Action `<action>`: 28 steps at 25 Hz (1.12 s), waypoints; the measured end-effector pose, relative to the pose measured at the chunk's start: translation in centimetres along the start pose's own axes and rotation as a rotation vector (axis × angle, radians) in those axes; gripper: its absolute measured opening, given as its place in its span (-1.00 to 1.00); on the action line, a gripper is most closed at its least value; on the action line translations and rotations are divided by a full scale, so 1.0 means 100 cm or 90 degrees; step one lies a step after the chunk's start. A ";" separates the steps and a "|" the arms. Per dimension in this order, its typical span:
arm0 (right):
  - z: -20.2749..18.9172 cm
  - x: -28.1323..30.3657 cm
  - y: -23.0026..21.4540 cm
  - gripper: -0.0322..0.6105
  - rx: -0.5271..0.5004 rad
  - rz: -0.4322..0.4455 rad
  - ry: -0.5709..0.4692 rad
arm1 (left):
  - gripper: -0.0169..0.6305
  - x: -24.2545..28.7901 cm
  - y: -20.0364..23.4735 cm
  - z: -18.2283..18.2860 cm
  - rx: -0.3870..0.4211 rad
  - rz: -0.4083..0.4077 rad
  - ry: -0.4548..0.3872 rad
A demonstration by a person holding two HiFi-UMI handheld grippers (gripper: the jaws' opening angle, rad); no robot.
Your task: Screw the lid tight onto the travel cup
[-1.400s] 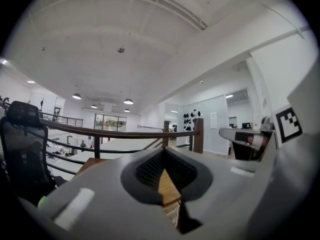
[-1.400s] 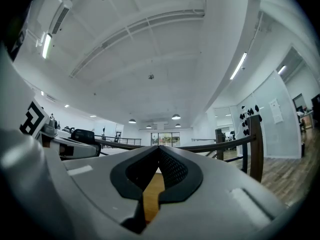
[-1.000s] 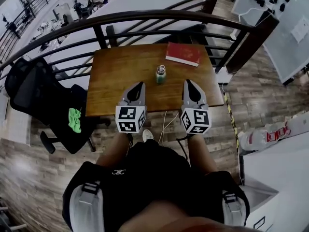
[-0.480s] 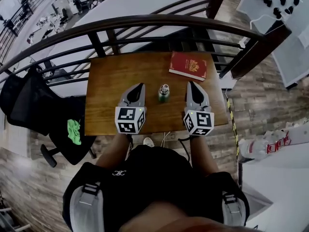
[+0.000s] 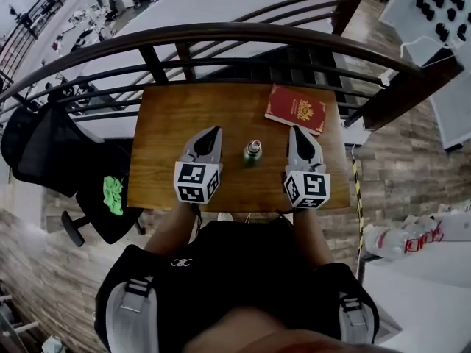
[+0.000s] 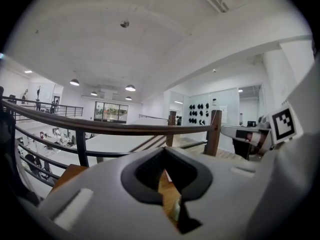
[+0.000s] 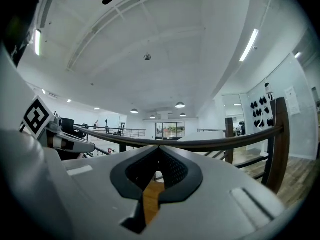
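Approach step, nothing grasped yet. Travel cup [image 5: 252, 153] stands upright on the wooden table [image 5: 169, 116] with its lid [image 5: 253, 145] sitting on top; can't tell whether it's threaded down. Left gripper [image 5: 215, 131] hovers just left of the cup, jaws clenched together, empty. Right gripper [image 5: 295, 129] hovers right of the cup, slightly further off, jaws also pressed together, empty. Red book [image 5: 296, 109] lies beyond the cup to its right, apart from it. Next, I'd judge both sets of jaws must spread. One then clamps the cup body to steady it, the other takes the lid and twists. Narrow cup, likely tips if nudged.
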State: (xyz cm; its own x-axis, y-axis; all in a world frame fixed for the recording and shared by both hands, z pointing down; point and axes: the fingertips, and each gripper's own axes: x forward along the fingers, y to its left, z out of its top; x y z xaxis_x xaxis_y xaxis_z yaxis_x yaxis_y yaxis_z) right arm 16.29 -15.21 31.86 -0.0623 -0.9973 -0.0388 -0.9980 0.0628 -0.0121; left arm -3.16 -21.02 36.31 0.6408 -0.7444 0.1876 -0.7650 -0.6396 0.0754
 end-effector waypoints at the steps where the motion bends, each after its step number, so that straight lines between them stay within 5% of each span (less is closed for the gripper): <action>1: -0.001 0.005 -0.002 -0.89 0.003 0.014 -0.001 | -0.78 0.001 0.002 0.001 0.000 0.012 -0.003; 12: 0.002 0.057 -0.030 -0.89 0.006 0.262 -0.014 | -0.78 0.007 0.010 -0.011 -0.049 0.221 -0.038; 28: -0.044 0.071 0.023 -0.85 0.035 0.527 0.007 | -0.78 -0.033 0.004 -0.059 -0.051 0.200 -0.018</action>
State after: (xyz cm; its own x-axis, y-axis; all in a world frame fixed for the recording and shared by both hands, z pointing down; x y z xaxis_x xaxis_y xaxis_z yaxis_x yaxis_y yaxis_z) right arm 13.44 -22.30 35.98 -0.7767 -0.6281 -0.0473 -0.6272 0.7781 -0.0329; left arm -5.95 -17.74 41.50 0.3731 -0.9088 0.1868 -0.9276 -0.3613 0.0949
